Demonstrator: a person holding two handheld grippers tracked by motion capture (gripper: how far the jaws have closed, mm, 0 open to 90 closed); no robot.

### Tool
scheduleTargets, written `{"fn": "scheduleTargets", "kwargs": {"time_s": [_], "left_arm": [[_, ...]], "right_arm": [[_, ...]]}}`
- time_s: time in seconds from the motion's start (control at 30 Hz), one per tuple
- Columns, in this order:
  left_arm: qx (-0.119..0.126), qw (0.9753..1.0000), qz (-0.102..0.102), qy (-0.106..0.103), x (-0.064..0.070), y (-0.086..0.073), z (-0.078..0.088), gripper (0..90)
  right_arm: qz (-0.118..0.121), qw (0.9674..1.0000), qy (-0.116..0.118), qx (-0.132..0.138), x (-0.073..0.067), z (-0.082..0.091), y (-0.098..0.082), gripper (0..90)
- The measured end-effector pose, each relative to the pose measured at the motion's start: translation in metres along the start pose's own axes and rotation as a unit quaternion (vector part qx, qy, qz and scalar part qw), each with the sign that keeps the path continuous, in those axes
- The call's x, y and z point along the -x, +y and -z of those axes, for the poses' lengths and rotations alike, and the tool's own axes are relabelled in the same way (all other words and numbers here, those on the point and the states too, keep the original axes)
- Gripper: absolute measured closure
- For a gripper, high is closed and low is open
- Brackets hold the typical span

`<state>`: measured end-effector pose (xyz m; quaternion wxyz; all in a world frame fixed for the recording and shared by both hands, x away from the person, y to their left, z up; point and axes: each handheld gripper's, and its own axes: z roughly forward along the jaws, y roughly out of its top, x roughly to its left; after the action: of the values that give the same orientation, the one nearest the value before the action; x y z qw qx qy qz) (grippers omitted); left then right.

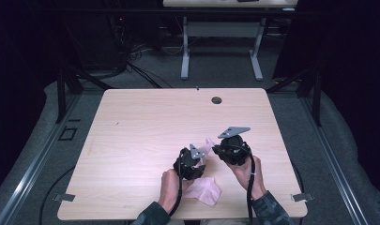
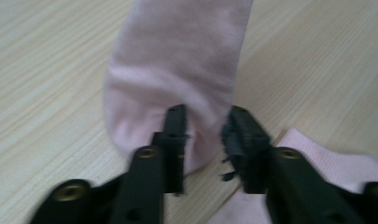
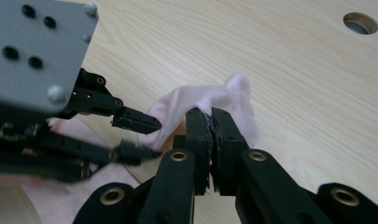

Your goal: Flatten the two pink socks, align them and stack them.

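Pink sock (image 3: 210, 100) pinched in right gripper (image 3: 210, 122); no readable writing.

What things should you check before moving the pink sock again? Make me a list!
1. Right tool pinching the pink sock: ok, its jaws are shut on a fold of the cloth.
2. Left tool gripping the sock: not ok, the sock lies between its jaws but a gap shows beside the pads.
3. Second pink sock out of the way: cannot tell, it lies on the table right beside the left hand.
4. The two tools apart from each other: ok, close together but not touching in the right gripper view.
5. Sock lifted off the table: cannot tell, its top is raised, its lower end is hidden.
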<state>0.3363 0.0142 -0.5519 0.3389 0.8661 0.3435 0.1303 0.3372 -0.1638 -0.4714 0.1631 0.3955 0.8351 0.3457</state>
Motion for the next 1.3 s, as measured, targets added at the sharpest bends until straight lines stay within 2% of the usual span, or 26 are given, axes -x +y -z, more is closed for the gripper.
{"fn": "scheduleTargets", "kwargs": {"time_s": [0.13, 0.3, 0.47, 0.73, 0.83, 0.97, 1.03, 1.1, 1.17, 1.2, 1.23, 1.27, 1.3], "left_arm": [[0.002, 0.9999, -0.012, -0.003, -0.007, -0.003, 0.005, 88.5], [-0.001, 0.9996, -0.023, -0.014, -0.014, -0.001, 0.02, 89.4], [0.003, 0.9995, -0.025, -0.018, -0.021, -0.003, 0.032, 89.5], [0.008, 0.9987, -0.022, -0.044, -0.022, -0.009, 0.043, 89.8], [0.005, 0.9975, -0.021, -0.067, -0.02, -0.01, 0.051, 89.8], [-0.003, 0.9927, -0.019, -0.119, -0.018, -0.007, 0.065, 89.8], [-0.008, 0.99, -0.017, -0.14, -0.02, -0.002, 0.067, 89.8], [-0.019, 0.9902, -0.012, -0.138, -0.025, 0.004, 0.062, 89.8], [-0.035, 0.9871, 0.004, -0.156, -0.035, 0.01, 0.05, 89.8], [-0.044, 0.9865, 0.012, -0.157, -0.041, 0.013, 0.041, 89.7], [-0.051, 0.9863, 0.016, -0.156, -0.045, 0.014, 0.036, 89.7], [-0.058, 0.9852, 0.025, -0.16, -0.052, 0.017, 0.029, 89.6], [-0.058, 0.9852, 0.025, -0.16, -0.052, 0.017, 0.029, 89.6]], "right_arm": [[-0.002, 1.0, 0.005, 0.003, 0.004, 0.003, -0.008, 86.8], [-0.008, 0.9999, 0.009, 0.004, 0.009, 0.009, -0.018, 86.8], [-0.011, 0.9998, 0.015, 0.002, 0.011, 0.013, -0.025, 86.8], [-0.006, 0.9995, 0.03, -0.004, 0.003, 0.02, -0.023, 86.6], [-0.003, 0.9991, 0.04, -0.014, 0.001, 0.025, -0.025, 86.6], [-0.014, 0.9967, 0.065, -0.047, 0.0, 0.039, -0.03, 86.3], [-0.023, 0.9942, 0.083, -0.064, 0.004, 0.043, -0.028, 85.9], [-0.035, 0.9904, 0.091, -0.098, 0.014, 0.035, -0.023, 85.4], [-0.05, 0.987, 0.082, -0.129, 0.027, 0.016, -0.017, 83.9], [-0.053, 0.9866, 0.079, -0.133, 0.032, 0.007, -0.016, 82.9], [-0.058, 0.9862, 0.067, -0.14, 0.038, -0.008, -0.013, 77.4], [-0.06, 0.9865, 0.063, -0.139, 0.043, -0.016, -0.012, 75.7], [-0.063, 0.9874, 0.056, -0.134, 0.048, -0.03, -0.011, 73.6]]}}
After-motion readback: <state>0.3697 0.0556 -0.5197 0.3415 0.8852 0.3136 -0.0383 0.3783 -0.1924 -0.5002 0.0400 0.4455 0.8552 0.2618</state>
